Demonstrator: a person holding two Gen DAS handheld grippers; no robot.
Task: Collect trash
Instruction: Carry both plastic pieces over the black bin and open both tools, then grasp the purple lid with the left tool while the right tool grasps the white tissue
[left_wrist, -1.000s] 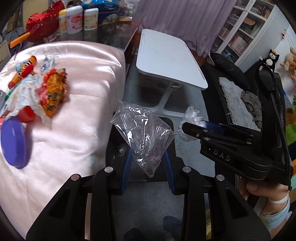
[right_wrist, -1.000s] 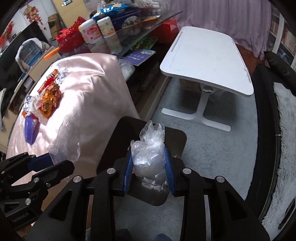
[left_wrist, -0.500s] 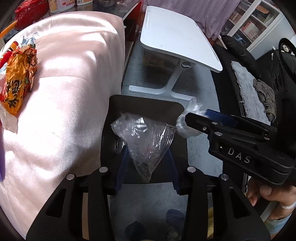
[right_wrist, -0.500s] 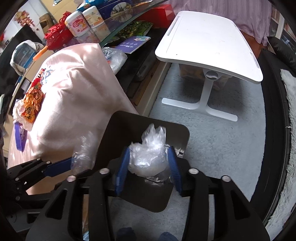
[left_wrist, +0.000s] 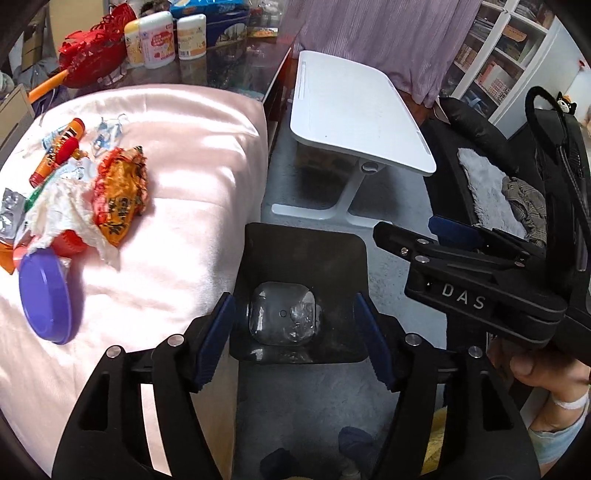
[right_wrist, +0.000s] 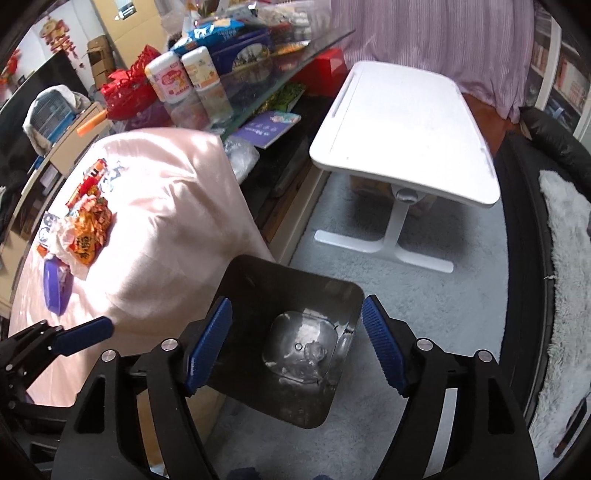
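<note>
Two hand-held grippers, left hand-held gripper (left_wrist: 295, 339) and right hand-held gripper (right_wrist: 295, 347), have just been opening, nothing between them, over one black bin (left_wrist: 258, 266) (clear plastic (left_wrist: 282, 319) inside); one purple lid (left_wrist: 46, 295) far left.

**The room around my white side table**

My white side table (right_wrist: 406, 125) stands on a pale grey carpet (right_wrist: 369, 288). Behind it hangs a pleated lilac curtain (left_wrist: 369, 37). To its left a glass-topped cabinet (right_wrist: 258, 88) runs along, crowded with tins and packets. Nearer me on that side, a pink satin cloth (left_wrist: 177, 155) catches bright daylight. To the table's right sits a black chair with a white fleece (left_wrist: 480, 177), and beyond it white bookshelves (left_wrist: 498, 48).
</note>
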